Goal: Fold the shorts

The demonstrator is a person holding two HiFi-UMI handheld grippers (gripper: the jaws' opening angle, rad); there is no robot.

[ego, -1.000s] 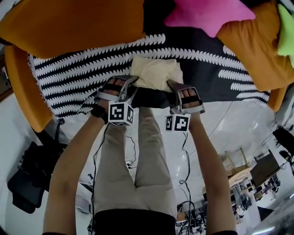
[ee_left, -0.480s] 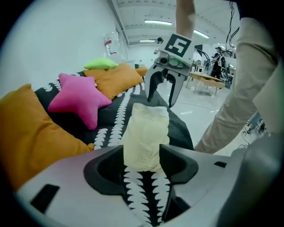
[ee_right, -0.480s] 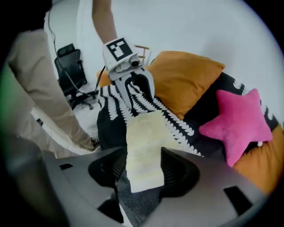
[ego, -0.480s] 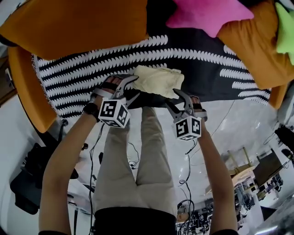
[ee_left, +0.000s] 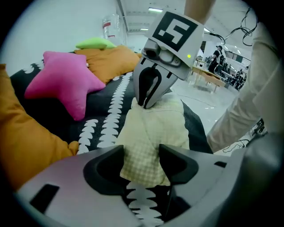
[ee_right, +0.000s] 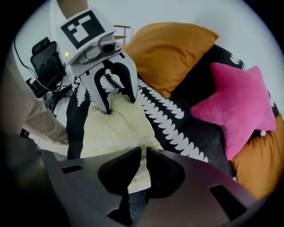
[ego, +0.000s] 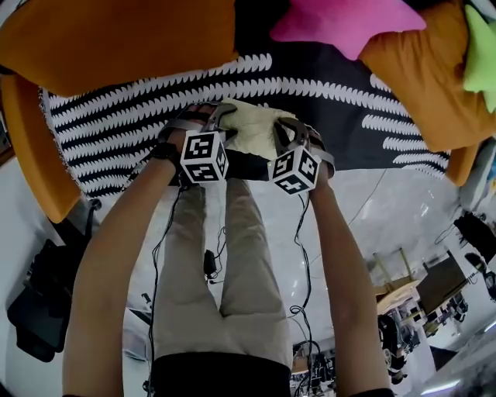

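Note:
The pale yellow checked shorts (ego: 252, 128) lie folded small on the black-and-white blanket (ego: 116, 124), at its near edge. My left gripper (ego: 217, 116) points steeply down onto their left end. Its jaws have just been closing, and a bunched fold of the shorts (ee_left: 153, 128) fills the gap of the left gripper (ee_left: 142, 162), touching both pads. My right gripper (ego: 287, 128) bears on their right end; its jaws have just been closing too. In the right gripper view the right gripper (ee_right: 143, 155) is nearly shut, with a thin edge of the shorts (ee_right: 111, 126) pinched between the pads.
Orange cushions (ego: 116, 39) (ego: 426, 70) line the back. A pink star cushion (ego: 341, 23) and a green one (ego: 480, 54) lie beside them. The person's beige trouser legs (ego: 232, 256) stand against the blanket's near edge. Cables trail over the white floor (ego: 364, 225).
Both grippers have moved in and down onto the shorts. The right gripper has rolled, so its marker cube sits tilted. The shorts, ruffled half a second ago, lie lower and more compact.

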